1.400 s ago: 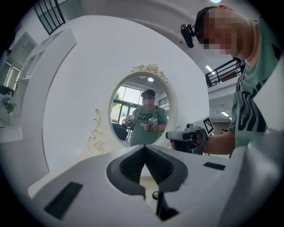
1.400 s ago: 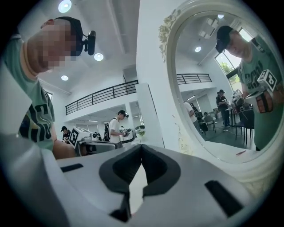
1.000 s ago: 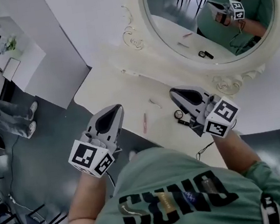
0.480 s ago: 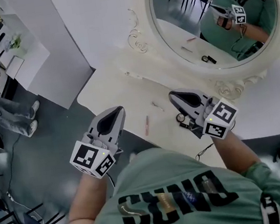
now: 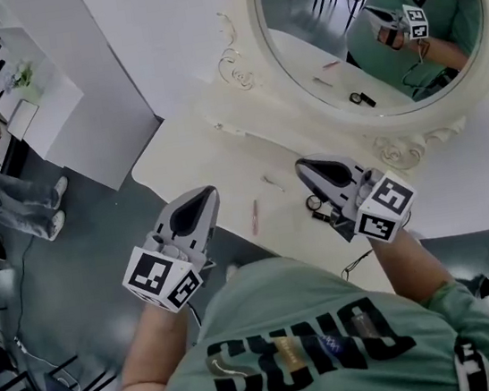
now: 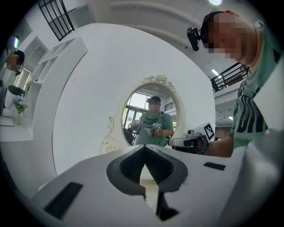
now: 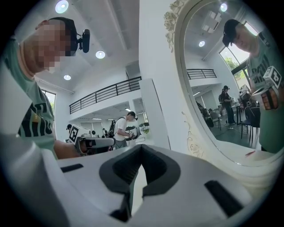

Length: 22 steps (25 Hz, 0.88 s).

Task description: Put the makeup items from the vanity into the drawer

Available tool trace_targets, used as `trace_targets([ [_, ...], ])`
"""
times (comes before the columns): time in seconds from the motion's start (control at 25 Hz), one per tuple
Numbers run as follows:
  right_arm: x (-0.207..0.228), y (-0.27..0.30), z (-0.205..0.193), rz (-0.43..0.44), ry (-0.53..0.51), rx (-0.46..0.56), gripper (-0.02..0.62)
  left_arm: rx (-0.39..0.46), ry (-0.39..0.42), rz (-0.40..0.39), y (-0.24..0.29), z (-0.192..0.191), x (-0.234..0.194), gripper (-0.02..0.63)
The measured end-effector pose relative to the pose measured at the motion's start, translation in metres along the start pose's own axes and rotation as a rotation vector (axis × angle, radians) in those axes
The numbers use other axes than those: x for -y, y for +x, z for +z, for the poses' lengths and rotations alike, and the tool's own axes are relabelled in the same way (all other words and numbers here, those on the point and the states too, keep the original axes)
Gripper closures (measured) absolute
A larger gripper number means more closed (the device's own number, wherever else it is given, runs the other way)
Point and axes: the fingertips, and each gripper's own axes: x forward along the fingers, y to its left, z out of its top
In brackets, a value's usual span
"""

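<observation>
Nothing's really moved in the last second, both grippers are hanging right where they were. Left gripper [image 5: 203,193] and right gripper [image 5: 307,165] are both closed on nothing, above the near edge of the glossy cream vanity top [image 5: 194,156]. A slim pink pencil [image 5: 254,217], a round compact [image 5: 314,201] and a black tube [image 5: 321,216] lie on it. The drawer's out of sight, so my guess is we're between picks. Next up, the jaws need to open over something thin and lying flat. Behind it all is an ornate oval mirror [image 5: 340,41].

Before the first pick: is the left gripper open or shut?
Shut. The left gripper shows its jaws meeting at the tip, nothing between them.
</observation>
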Motion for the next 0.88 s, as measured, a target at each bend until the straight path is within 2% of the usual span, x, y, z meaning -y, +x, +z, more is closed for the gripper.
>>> trace_targets([
  [0.88,0.006,-0.004,-0.004,-0.005,-0.01,-0.011,0.584,-0.011,-0.009,-0.03,0.016,-0.003,0.005,0.597],
])
